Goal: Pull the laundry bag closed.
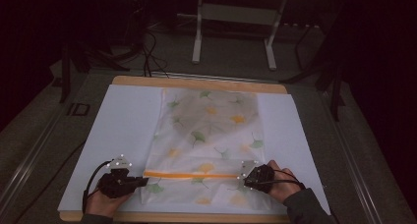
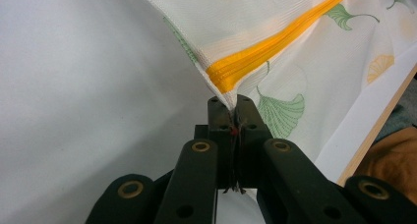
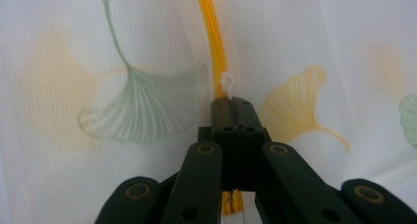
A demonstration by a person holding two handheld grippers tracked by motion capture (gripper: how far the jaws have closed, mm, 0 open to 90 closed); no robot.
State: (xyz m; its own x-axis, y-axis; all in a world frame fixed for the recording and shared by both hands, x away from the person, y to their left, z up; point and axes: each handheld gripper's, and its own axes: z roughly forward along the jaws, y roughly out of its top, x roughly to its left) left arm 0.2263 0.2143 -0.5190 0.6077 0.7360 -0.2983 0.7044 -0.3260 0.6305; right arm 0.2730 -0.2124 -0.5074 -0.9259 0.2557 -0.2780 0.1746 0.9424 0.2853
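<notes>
One table (image 1: 201, 83), wooden-edged, covered by a white sheet (image 1: 123, 130). One mesh bag (image 1: 211, 135), thin white fabric printed with ginkgo leaves, lying flat at the sheet's middle; judged light, limp and prone to bunching, best taken at its reinforced edges rather than the bare mesh. One orange zipper (image 1: 192, 175) across the bag's near end. Left gripper (image 2: 231, 113): jaws together, clamped on the bag's corner at the zipper's end, lifting it slightly. Right gripper (image 3: 235, 106): jaws closed over the zipper line just behind a small white pull (image 3: 227, 81); whether they pinch the pull itself cannot be told.
</notes>
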